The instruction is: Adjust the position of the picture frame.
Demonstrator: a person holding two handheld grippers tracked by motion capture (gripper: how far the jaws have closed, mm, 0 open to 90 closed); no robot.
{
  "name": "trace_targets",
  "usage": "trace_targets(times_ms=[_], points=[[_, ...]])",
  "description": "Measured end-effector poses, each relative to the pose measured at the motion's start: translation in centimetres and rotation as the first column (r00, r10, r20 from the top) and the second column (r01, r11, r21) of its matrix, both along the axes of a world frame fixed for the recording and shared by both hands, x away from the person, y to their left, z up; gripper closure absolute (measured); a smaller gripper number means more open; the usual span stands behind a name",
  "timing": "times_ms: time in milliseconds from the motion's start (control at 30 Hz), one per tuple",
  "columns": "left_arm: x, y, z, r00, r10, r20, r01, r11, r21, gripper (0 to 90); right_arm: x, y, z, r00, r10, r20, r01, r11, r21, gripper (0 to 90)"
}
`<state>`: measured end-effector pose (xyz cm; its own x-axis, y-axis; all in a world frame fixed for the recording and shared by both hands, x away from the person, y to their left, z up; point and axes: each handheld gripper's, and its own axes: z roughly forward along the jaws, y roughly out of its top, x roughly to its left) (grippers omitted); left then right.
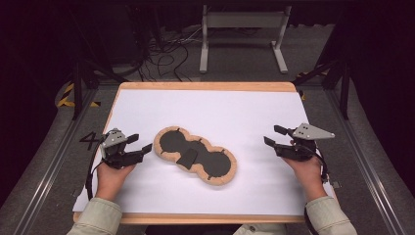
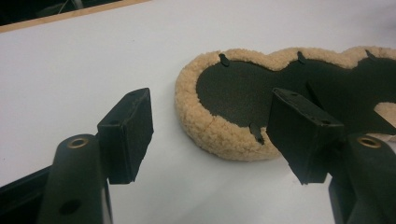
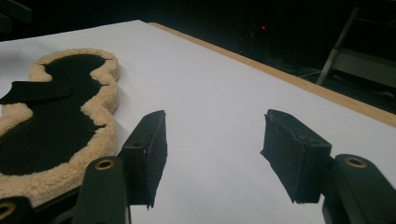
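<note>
A flat, peanut-shaped fleece piece (image 1: 195, 155) lies in the middle of the white table top, with a tan woolly rim, a dark inner face and a small dark flap at its waist. My left gripper (image 1: 139, 143) rests to its left, open, jaws pointing at its near lobe (image 2: 224, 107) with nothing between them. On the other side my right gripper (image 1: 275, 135) is open too, a short way off from the piece (image 3: 56, 121), its jaws (image 3: 212, 154) over bare table.
The white sheet (image 1: 244, 112) covers a wooden board (image 1: 205, 86) whose edge shows at the back. Beyond it stand a white metal frame (image 1: 242, 29) and loose cables (image 1: 166, 54) on the floor. Dark stands flank the table.
</note>
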<state>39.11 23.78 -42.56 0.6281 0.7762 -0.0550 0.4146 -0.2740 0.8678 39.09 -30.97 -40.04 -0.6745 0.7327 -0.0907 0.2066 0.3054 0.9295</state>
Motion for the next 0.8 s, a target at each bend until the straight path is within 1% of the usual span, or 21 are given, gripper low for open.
trace_targets(times_ms=[100, 200, 300, 367, 500, 567, 600, 667, 700, 733, 767, 800], points=[[0.0, 0.0, 0.1, 1.0000, 0.005, 0.003, -0.005, 1.0000, -0.001, 33.2, 0.0, 0.0, 0.0, 1.0000, 0.006, -0.004, -0.006, 1.0000, 0.000, 40.1], [0.1, 0.0, 0.3, 1.0000, 0.007, -0.004, -0.007, 1.0000, -0.003, 34.0, -0.1, 0.0, 0.0, 1.0000, 0.005, -0.003, -0.005, 1.0000, 0.000, 40.1], [0.2, -0.1, 0.8, 0.9999, 0.004, -0.010, -0.004, 1.0000, -0.003, 36.9, -0.1, -0.1, 0.0, 1.0000, 0.004, -0.008, -0.004, 1.0000, -0.002, 40.5], [0.4, -0.2, 1.2, 0.9998, 0.014, -0.015, -0.014, 0.9999, 0.004, 41.5, -0.2, 0.0, 0.0, 0.9999, 0.003, -0.014, -0.003, 1.0000, -0.007, 41.5], [0.9, -0.5, 1.6, 0.9994, 0.000, -0.033, 0.001, 0.9998, 0.019, 53.5, -0.5, 0.1, 0.0, 0.9998, 0.004, -0.018, -0.004, 0.9997, -0.023, 42.6], [1.1, -0.7, 1.8, 0.9994, -0.008, -0.035, 0.008, 0.9998, 0.019, 58.4, -0.7, 0.1, 0.0, 0.9998, 0.000, -0.022, 0.000, 0.9998, -0.021, 42.5], [1.2, -0.8, 1.9, 0.9993, -0.013, -0.036, 0.014, 0.9996, 0.026, 61.6, -0.9, 0.0, 0.1, 0.9997, -0.003, -0.023, 0.003, 0.9997, -0.026, 42.5], [1.5, -1.2, 2.1, 0.9993, -0.015, -0.034, 0.016, 0.9992, 0.037, 69.8, -1.1, -0.1, 0.1, 0.9997, -0.007, -0.025, 0.006, 0.9996, -0.029, 42.7], [1.5, -1.2, 2.1, 0.9993, -0.015, -0.034, 0.016, 0.9992, 0.037, 75.5, -1.1, -0.1, 0.1, 0.9997, -0.007, -0.025, 0.006, 0.9996, -0.029, 42.7], [1.9, -1.4, 2.2, 0.9988, -0.021, -0.044, 0.023, 0.9987, 0.046, 75.5, -1.3, -0.2, 0.1, 0.9996, -0.010, -0.027, 0.009, 0.9996, -0.028, 43.5], [2.1, -1.6, 2.3, 0.9985, -0.020, -0.051, 0.023, 0.9984, 0.052, 80.8, -1.5, -0.4, 0.1, 0.9994, -0.015, -0.032, 0.014, 0.9993, -0.033, 44.2], [2.3, -1.7, 2.3, 0.9985, -0.021, -0.051, 0.024, 0.9983, 0.053, 84.3, -1.7, -0.4, 0.1, 0.9992, -0.018, -0.036, 0.017, 0.9992, -0.036, 44.9]])
